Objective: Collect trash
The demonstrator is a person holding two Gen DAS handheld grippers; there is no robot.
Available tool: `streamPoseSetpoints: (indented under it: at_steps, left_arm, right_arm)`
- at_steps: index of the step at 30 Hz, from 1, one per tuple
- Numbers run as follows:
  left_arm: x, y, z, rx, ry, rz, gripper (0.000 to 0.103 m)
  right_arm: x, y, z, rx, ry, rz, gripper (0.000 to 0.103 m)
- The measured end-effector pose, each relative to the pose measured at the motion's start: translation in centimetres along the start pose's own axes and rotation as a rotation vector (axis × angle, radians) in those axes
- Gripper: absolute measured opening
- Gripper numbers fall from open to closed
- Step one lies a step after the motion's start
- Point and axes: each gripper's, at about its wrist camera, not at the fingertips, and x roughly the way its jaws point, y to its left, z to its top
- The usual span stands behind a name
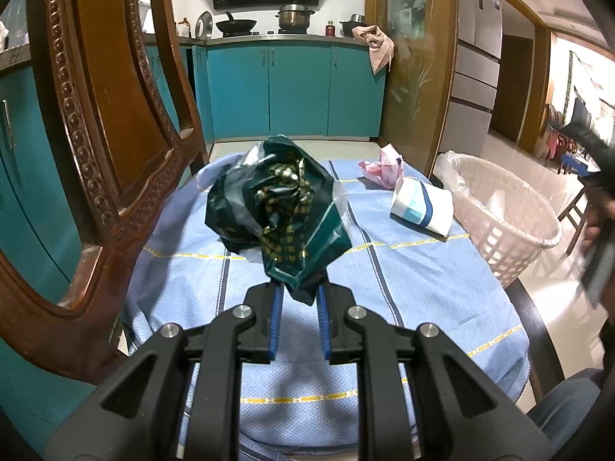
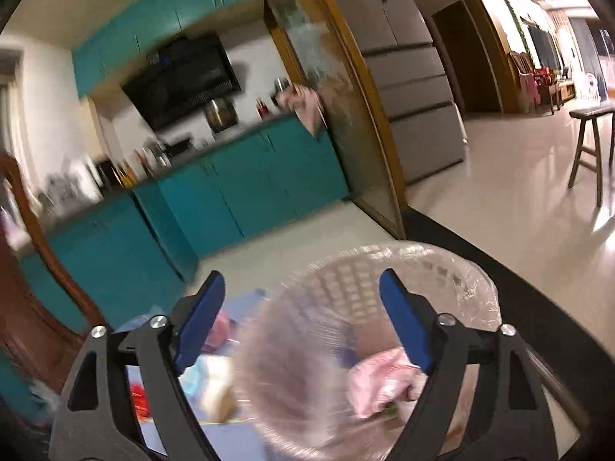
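Note:
My left gripper (image 1: pixel 299 292) is shut on a crumpled dark green plastic bag (image 1: pixel 276 207) with gold print and holds it above the blue tablecloth (image 1: pixel 403 276). A white lined trash basket (image 1: pixel 507 215) stands at the table's right edge. A crumpled pink wrapper (image 1: pixel 382 169) and a white and blue paper pack (image 1: pixel 421 205) lie beyond the bag. My right gripper (image 2: pixel 303 307) is open and empty above the basket (image 2: pixel 346 280), which holds pink trash (image 2: pixel 380 380). The right wrist view is blurred.
A carved wooden chair back (image 1: pixel 100 123) rises close on the left. Teal kitchen cabinets (image 1: pixel 269 88) stand behind the table. A wooden stool (image 2: pixel 588 146) stands on the tiled floor at the right. Red and pale items (image 2: pixel 140 399) lie on the cloth, blurred.

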Motion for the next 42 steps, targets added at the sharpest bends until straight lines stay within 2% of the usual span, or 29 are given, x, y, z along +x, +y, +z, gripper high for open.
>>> streamPoseSetpoints:
  at_steps: [2,7,9,12,15,18,19,21,22,23,24,27,30,32,38,40,42]
  left_arm:
    - [0.0,-0.4,-0.1,0.016,0.001,-0.002,0.017]
    - [0.2,-2.8,-0.1,0.072,0.008,-0.045,0.017]
    - [0.1,-4.5,0.4,0.099,0.001,-0.074,0.017]
    - [0.3,-7.6,1.7,0.139,-0.01,-0.13,0.017]
    - [1.4,-12.0,4.5,0.16,-0.021,-0.207,0.017]
    - [2.3,-16.9,9.0,0.178,-0.064,-0.291,0.017]
    - [2.8,-19.3,11.2,0.193,-0.073,-0.346,0.019]
    - [4.0,-22.7,13.7,0.236,-0.062,-0.417,0.027]
    - [4.6,-23.8,14.2,0.26,-0.053,-0.425,0.052]
    - [5.7,-25.1,14.6,0.288,-0.029,-0.385,0.081]
    - [6.3,-25.5,14.6,0.291,-0.02,-0.333,0.086]
    - [6.4,-24.3,13.3,0.299,-0.014,-0.312,0.086]
    - [4.7,-20.6,11.2,0.305,-0.044,-0.272,0.088]
    - [2.9,-16.9,9.5,0.272,-0.074,-0.225,0.093]
    - [-2.6,-4.4,4.7,0.08,-0.133,-0.062,0.099]
    - [-3.3,-0.9,3.3,0.002,-0.145,-0.003,0.099]
    - [-3.6,1.1,2.1,-0.043,-0.135,0.014,0.099]
  right_arm:
    - [-2.8,0.4,-0.3,0.025,-0.052,0.006,0.1]
    - [-5.4,1.9,-3.6,-0.104,0.049,-0.117,0.1]
    - [-5.8,1.4,-3.9,-0.082,0.09,-0.122,0.1]
    - [-6.9,-0.2,-3.5,-0.018,0.041,-0.145,0.1]
    - [-7.4,-2.8,-3.1,0.085,-0.005,-0.199,0.1]
    - [-8.2,-4.4,-2.7,0.193,-0.08,-0.246,0.1]
    - [-8.5,-4.7,-2.6,0.212,-0.105,-0.253,0.1]
    - [-9.3,-5.1,-2.5,0.229,-0.138,-0.259,0.1]
    - [-9.5,-5.1,-2.5,0.225,-0.14,-0.257,0.1]
    - [-9.4,-5.0,-2.5,0.212,-0.136,-0.253,0.1]
    - [-9.2,-4.8,-2.4,0.2,-0.13,-0.249,0.1]
    - [-9.0,-4.3,-2.6,0.174,-0.111,-0.224,0.1]
    - [-8.7,-3.5,-2.6,0.139,-0.089,-0.203,0.1]
    - [-8.1,-2.5,-2.8,0.096,-0.06,-0.18,0.1]
    - [-6.3,1.6,-4.2,-0.062,0.05,-0.097,0.1]
    - [-6.1,3.1,-4.8,-0.115,0.073,-0.067,0.1]
    - [-6.2,4.2,-5.4,-0.146,0.094,-0.042,0.1]
